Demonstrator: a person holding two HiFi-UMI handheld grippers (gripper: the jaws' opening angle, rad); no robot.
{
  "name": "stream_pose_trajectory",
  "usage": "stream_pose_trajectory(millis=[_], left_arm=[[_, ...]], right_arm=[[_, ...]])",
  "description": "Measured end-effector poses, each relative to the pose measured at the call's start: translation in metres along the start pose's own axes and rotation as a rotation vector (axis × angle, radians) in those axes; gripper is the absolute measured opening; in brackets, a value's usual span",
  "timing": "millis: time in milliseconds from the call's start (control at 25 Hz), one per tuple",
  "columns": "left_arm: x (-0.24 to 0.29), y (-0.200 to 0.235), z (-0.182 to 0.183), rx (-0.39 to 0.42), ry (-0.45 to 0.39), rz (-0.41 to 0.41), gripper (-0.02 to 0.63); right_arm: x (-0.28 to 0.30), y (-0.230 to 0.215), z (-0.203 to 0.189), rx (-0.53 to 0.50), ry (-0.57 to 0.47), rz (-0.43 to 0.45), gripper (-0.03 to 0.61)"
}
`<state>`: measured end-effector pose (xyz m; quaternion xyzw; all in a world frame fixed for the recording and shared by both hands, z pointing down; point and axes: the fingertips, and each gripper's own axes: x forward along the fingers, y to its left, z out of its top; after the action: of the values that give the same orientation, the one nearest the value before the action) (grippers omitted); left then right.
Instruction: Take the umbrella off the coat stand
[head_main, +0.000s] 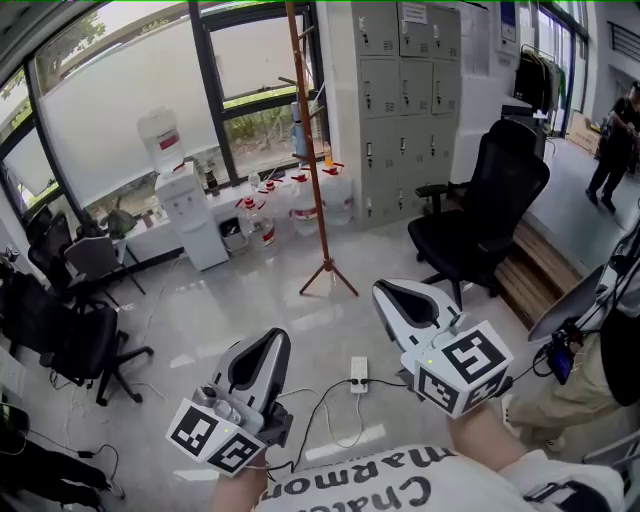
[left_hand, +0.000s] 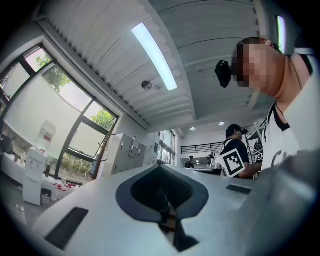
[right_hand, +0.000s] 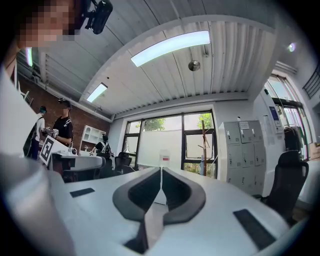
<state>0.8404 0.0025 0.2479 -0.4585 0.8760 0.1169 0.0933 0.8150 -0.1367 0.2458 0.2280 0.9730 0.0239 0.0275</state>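
A tall wooden coat stand (head_main: 312, 150) rises by the window, across the floor from me. A small blue folded umbrella (head_main: 299, 130) hangs on its left side, about halfway up. Both grippers are held low and well short of the stand. My left gripper (head_main: 274, 338) is shut and empty, its tips together. My right gripper (head_main: 385, 290) is also shut with nothing in it. In the right gripper view the stand (right_hand: 204, 145) and the blue umbrella (right_hand: 202, 165) show beyond the joined tips (right_hand: 161, 168). The left gripper view shows the stand (left_hand: 103, 152) at the far left of its tips (left_hand: 159, 165).
A black office chair (head_main: 480, 215) stands right of the stand, with grey lockers (head_main: 400, 90) behind. A water dispenser (head_main: 190, 215) and several water bottles (head_main: 290, 205) line the window. A power strip (head_main: 358, 375) with cables lies on the floor. Black chairs (head_main: 80, 340) crowd the left.
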Motion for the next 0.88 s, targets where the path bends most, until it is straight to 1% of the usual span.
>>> stream_pose_trajectory(millis=[120,240,320,440,520,640,720,800,880], left_arm=[[-0.008,0.005,0.012,0.004,-0.014,-0.008,0.025],[-0.021,0.015,0.024,0.017,-0.030,-0.009,0.025],[-0.030,0.022,0.022,0.017,-0.024,-0.013,0.025],[-0.035,0.026,0.012,-0.015,0.008,-0.042,0.025],[-0.036,0.027,0.005,-0.024,0.013,-0.060,0.025],[-0.039,0.032,-0.006,-0.050,0.022,-0.074,0.025],[-0.041,0.034,-0.010,-0.072,0.031,-0.091,0.025],[-0.041,0.042,-0.010,-0.066,0.033,-0.089,0.025],[-0.041,0.056,-0.012,-0.064,0.033,-0.070,0.025]], right_arm=[[0.004,0.006,0.010,0.010,-0.036,-0.006,0.034],[0.008,0.021,0.021,0.047,-0.099,0.025,0.034],[0.016,0.036,0.018,0.080,-0.110,0.050,0.034],[0.027,0.058,-0.002,0.186,-0.050,0.083,0.035],[0.030,0.064,-0.014,0.241,-0.018,0.097,0.035],[0.035,0.055,-0.033,0.265,0.031,0.037,0.035],[0.042,0.053,-0.036,0.281,0.046,0.008,0.035],[0.051,0.056,-0.035,0.297,0.031,0.010,0.035],[0.064,0.063,-0.040,0.293,0.043,0.031,0.035]])
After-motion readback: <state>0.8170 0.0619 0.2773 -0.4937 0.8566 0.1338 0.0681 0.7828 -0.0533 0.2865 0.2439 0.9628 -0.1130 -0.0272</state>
